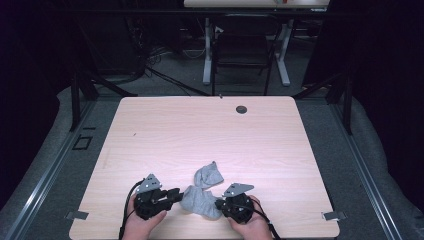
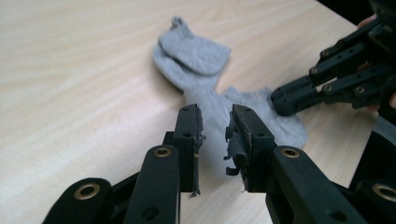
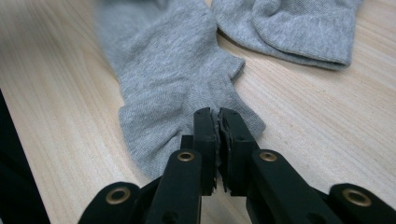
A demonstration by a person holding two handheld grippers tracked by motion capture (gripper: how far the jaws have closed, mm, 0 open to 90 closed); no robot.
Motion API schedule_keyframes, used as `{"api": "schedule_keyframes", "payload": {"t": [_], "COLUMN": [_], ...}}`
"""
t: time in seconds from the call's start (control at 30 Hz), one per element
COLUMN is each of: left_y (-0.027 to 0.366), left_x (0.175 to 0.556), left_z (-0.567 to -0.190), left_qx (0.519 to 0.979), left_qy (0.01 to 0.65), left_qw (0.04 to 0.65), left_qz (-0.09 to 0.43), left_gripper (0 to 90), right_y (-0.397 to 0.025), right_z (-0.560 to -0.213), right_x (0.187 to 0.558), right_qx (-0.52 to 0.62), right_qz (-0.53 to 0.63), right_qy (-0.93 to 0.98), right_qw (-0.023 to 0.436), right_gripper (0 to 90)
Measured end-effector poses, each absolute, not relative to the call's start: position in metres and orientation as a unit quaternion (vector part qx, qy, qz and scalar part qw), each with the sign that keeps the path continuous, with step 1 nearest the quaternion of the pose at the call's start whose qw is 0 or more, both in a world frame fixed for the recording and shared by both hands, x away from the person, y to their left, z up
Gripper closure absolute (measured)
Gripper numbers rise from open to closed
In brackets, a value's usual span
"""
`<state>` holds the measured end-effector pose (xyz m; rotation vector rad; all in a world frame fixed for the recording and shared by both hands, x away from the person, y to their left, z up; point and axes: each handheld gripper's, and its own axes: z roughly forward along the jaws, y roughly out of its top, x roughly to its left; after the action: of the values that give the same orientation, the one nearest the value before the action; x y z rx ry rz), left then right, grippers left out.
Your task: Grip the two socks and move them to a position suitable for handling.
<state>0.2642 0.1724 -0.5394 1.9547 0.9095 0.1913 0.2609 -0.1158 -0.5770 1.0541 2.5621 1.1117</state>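
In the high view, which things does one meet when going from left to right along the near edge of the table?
Left gripper → grey sock → right gripper. All three lie on the wooden table, near its front edge.

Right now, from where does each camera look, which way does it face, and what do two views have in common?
High view: sits above the person's side, faces forward and down on the table; both hands, left gripper and right gripper show.
Left gripper view: rides the left gripper, looks along its parted jaws at the grey sock; the other gripper shows at right.
Right gripper view: rides the right gripper, jaws close together at the sock's edge.
Shared: all show the sock.
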Motion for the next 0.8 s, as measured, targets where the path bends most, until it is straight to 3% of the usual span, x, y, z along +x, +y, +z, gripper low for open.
{"api": "schedule_keyframes", "payload": {"t": [0.13,0.47,0.8], "left_y": [0.165,0.145,0.141], "left_x": [0.269,0.290,0.280], "left_z": [-0.538,-0.574,-0.580], "left_qx": [0.810,0.846,0.852], "left_qy": [0.348,0.332,0.333], "left_qw": [0.467,0.413,0.400], "left_qz": [0.071,0.061,0.054], "left_gripper": [69.8,68.6,64.0], "right_y": [-0.116,-0.116,-0.122], "right_z": [-0.577,-0.577,-0.574], "right_x": [0.261,0.261,0.261], "right_qx": [0.354,0.353,0.350], "right_qz": [0.372,0.370,0.352], "right_qy": [0.855,0.856,0.864], "right_qw": [0.077,0.077,0.088], "right_gripper": [85.7,85.8,86.3]}}
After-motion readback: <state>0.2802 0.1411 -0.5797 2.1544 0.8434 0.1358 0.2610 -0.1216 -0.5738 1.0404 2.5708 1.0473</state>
